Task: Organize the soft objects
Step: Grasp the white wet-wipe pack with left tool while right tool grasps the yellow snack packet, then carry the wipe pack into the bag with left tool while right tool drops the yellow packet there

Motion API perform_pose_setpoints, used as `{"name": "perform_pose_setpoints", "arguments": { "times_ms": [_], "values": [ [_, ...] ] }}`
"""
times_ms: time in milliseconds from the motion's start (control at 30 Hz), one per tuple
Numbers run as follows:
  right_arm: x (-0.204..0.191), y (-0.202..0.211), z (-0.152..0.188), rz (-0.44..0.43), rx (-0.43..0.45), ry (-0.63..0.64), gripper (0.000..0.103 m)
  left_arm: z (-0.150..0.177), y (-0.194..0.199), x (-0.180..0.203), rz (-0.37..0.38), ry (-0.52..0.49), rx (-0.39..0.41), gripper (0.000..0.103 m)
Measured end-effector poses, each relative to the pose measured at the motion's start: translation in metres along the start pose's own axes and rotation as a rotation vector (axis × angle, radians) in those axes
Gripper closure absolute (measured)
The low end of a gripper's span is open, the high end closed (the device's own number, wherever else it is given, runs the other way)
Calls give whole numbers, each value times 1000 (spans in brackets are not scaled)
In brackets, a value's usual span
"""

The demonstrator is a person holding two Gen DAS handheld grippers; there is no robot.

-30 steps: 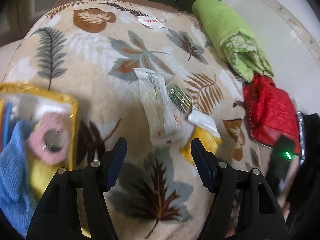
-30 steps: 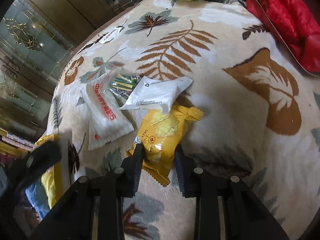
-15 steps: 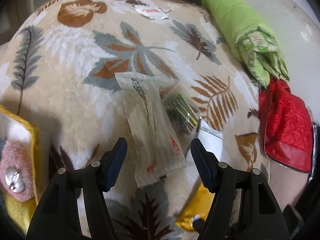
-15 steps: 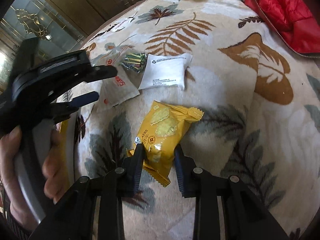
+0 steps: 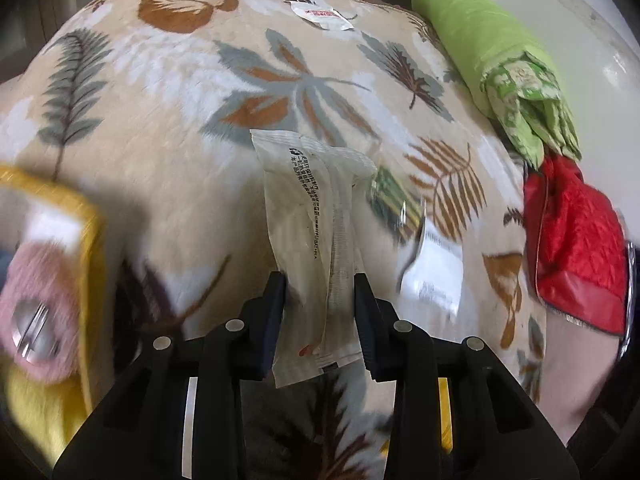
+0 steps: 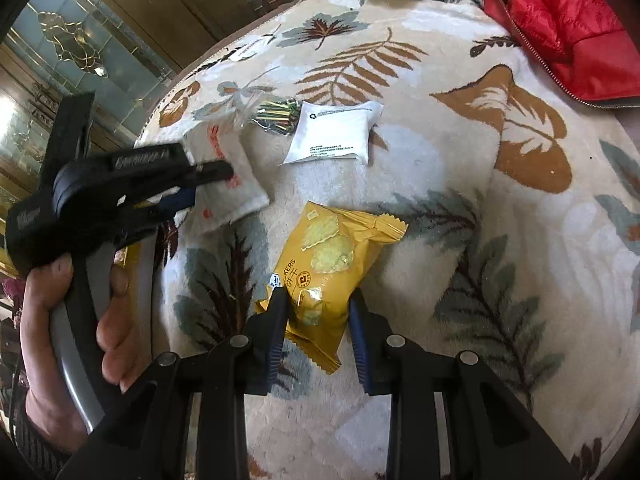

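Left tool (image 5: 320,312) is closing on the long white packet (image 5: 316,240) low in the frame's middle, right tool (image 6: 320,320) grips the yellow snack bag (image 6: 332,268); thin slippery wrappers could slide out.

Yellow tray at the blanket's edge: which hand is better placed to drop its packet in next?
Left, probably. The yellow tray lies just beside the left gripper, whose fingers are closing around the long white plastic packet. The right gripper, holding the yellow snack bag, sits farther away.

On the leaf-print blanket (image 6: 460,152), the flat pouch (image 6: 334,132) lies above the snack packet (image 6: 332,264); the long sachet (image 6: 228,176) lies at their left.
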State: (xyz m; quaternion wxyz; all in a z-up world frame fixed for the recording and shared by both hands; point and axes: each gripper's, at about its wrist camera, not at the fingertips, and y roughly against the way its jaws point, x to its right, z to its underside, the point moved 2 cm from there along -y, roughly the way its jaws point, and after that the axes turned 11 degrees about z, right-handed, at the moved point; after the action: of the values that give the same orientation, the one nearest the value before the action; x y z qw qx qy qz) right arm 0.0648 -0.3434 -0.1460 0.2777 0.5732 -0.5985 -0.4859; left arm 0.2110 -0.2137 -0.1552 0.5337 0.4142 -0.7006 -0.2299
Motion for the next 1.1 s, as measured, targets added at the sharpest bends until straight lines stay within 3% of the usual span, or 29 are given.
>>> {"name": "perform_pose_setpoints", "arguments": {
  "times_ms": [633, 933, 1100],
  "values": [
    [-25, 47, 47, 7, 51, 76, 74, 122, 103, 19, 45, -111, 42, 70],
    [-58, 74, 63, -11, 97, 156, 76, 147, 162, -7, 60, -80, 117, 71],
    [-79, 94, 71, -65, 129, 194, 76, 154, 204, -30, 68, -54, 175, 71]
  ]
}}
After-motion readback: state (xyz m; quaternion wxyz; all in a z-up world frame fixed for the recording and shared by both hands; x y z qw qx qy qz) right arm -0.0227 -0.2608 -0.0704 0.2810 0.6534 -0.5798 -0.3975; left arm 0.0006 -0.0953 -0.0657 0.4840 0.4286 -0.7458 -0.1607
